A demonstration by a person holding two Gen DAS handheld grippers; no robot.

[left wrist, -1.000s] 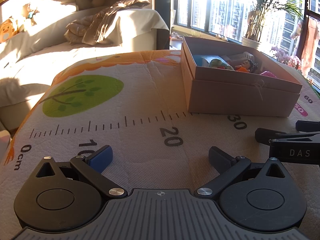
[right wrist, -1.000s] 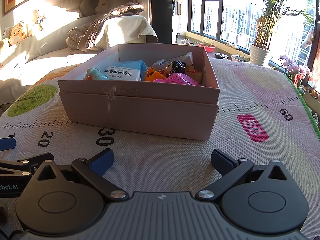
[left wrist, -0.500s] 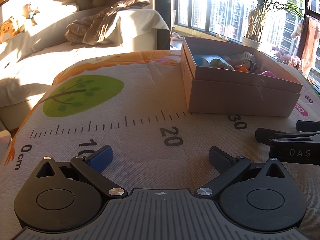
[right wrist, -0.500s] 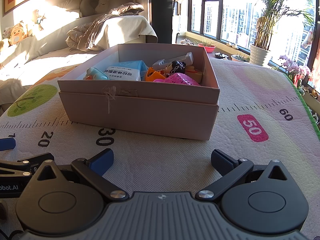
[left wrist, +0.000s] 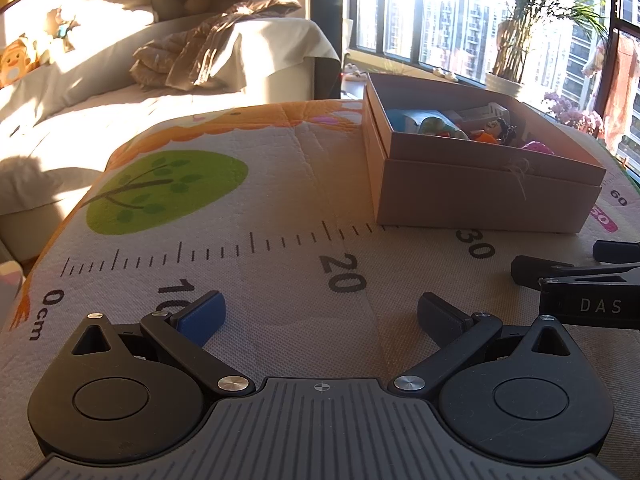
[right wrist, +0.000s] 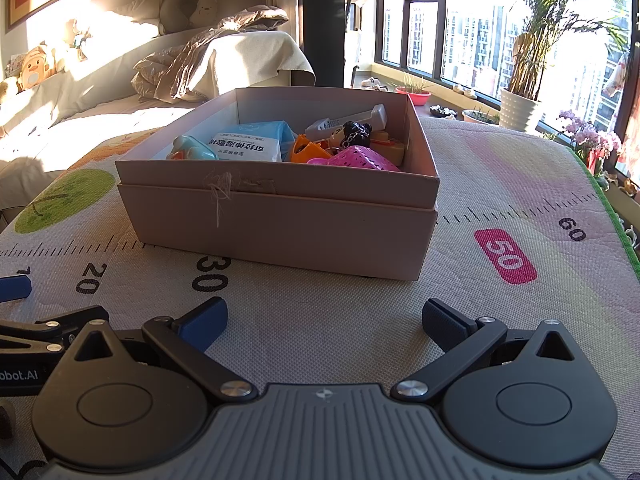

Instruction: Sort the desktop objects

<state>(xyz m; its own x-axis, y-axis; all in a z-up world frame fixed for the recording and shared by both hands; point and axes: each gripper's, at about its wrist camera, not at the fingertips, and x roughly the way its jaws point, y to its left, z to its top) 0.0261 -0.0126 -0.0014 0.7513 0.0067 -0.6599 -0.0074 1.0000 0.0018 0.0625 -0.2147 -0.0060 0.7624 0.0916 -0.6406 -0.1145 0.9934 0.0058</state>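
An open cardboard box (right wrist: 280,220) stands on the printed mat, straight ahead of my right gripper (right wrist: 324,320) and to the front right of my left gripper (left wrist: 320,316). The box (left wrist: 480,196) holds a blue and white tissue pack (right wrist: 248,146), a teal toy (right wrist: 192,150), an orange piece (right wrist: 308,152), a pink perforated basket (right wrist: 364,160), a black-haired figure (right wrist: 356,132) and a grey tube (right wrist: 348,120). Both grippers are open and empty, low over the mat. The right gripper shows at the right edge of the left wrist view (left wrist: 576,280).
The mat (left wrist: 260,216) carries a ruler print and a green tree. A sofa with a crumpled blanket (left wrist: 208,56) and soft toys lies behind on the left. Windows and potted plants (right wrist: 524,80) are at the back right. The mat's green edge (right wrist: 608,208) runs along the right.
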